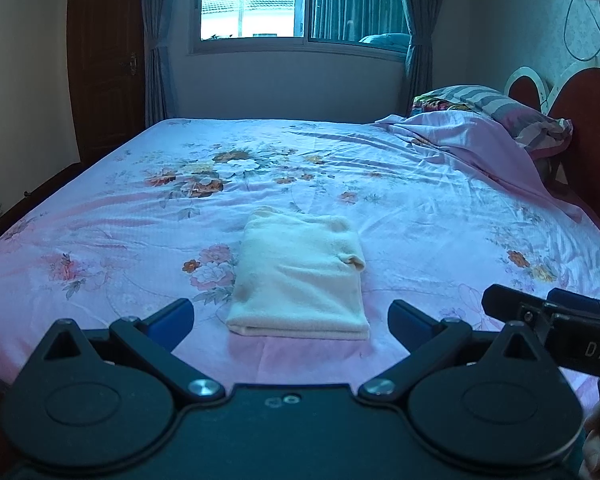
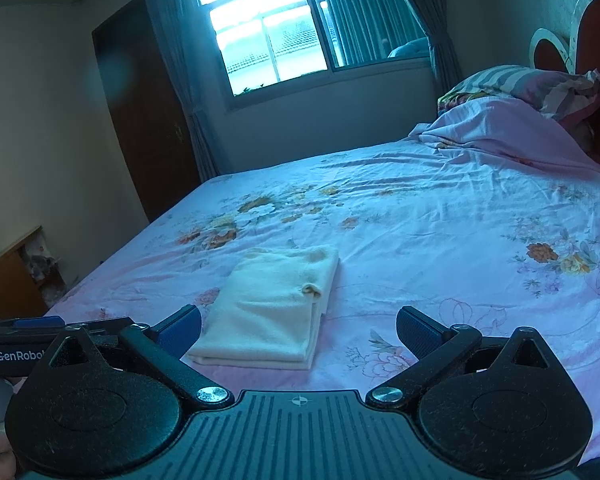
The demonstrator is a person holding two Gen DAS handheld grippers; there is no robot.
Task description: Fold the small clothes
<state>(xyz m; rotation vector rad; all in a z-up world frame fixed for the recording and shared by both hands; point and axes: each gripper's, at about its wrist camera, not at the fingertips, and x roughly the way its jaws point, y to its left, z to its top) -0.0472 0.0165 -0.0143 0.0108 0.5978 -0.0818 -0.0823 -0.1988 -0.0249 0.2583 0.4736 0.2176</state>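
The left tool [image 1: 290, 318] hangs released, fingers spread, just short of the folded cream garment [image 1: 300, 276] at 12 o'clock on the bed [image 1: 420, 208]. The right tool [image 2: 298, 330], also released, has the garment at 11 o'clock. Rumpled bedding [image 1: 460, 132] and a pillow [image 1: 500, 108] lie at 2 o'clock, well apart from the garment.

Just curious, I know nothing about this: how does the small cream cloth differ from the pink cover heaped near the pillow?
The cream cloth is plain, small and folded into a neat, flat rectangle. The pink cover is much larger, crumpled and heaped loosely against the pillow. Both rest on the flowered bed sheet, untouched by either gripper.
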